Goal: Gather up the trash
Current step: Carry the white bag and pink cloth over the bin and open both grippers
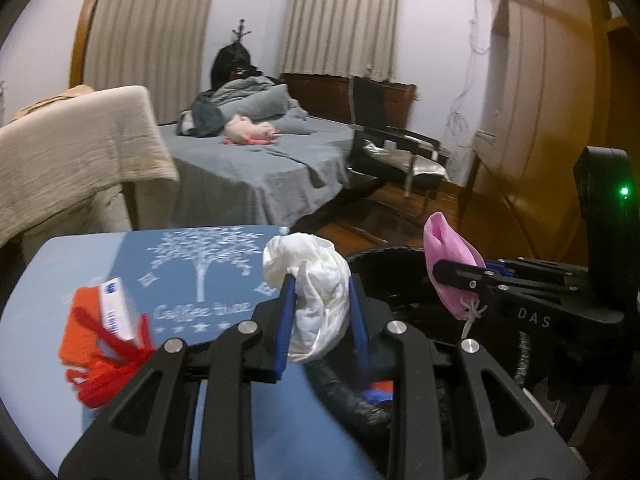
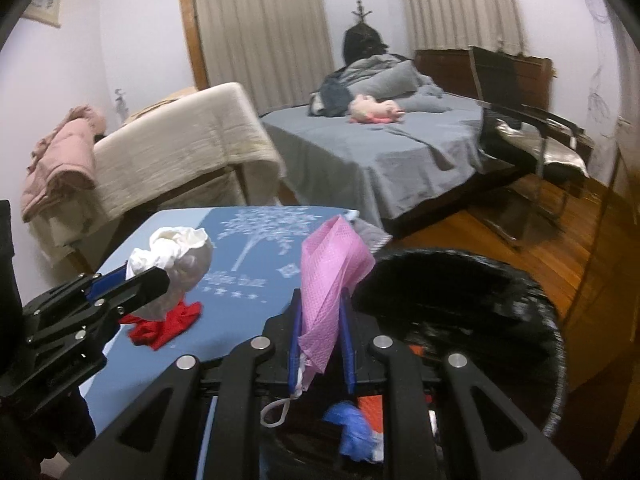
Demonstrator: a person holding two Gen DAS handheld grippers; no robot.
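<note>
— Left gripper (image 1: pixel 322 304): what did it grasp?
— It was clamped on a crumpled white wad (image 1: pixel 316 300), just beside the black bin (image 2: pixel 460 280), above the blue table (image 2: pixel 240 320).
— And the right gripper (image 2: pixel 322 320)?
— It pinched a pink mask (image 2: pixel 332 272) at the bin's rim. Blue and orange scraps (image 2: pixel 356 428) lay inside the bin; red trash (image 2: pixel 168 322) lay on the table, near the bin.

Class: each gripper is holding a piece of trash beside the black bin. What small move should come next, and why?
Probably carry the right gripper, shut on the pink mask, over the black bin and release: the bin's mouth lies just beside it.
</note>
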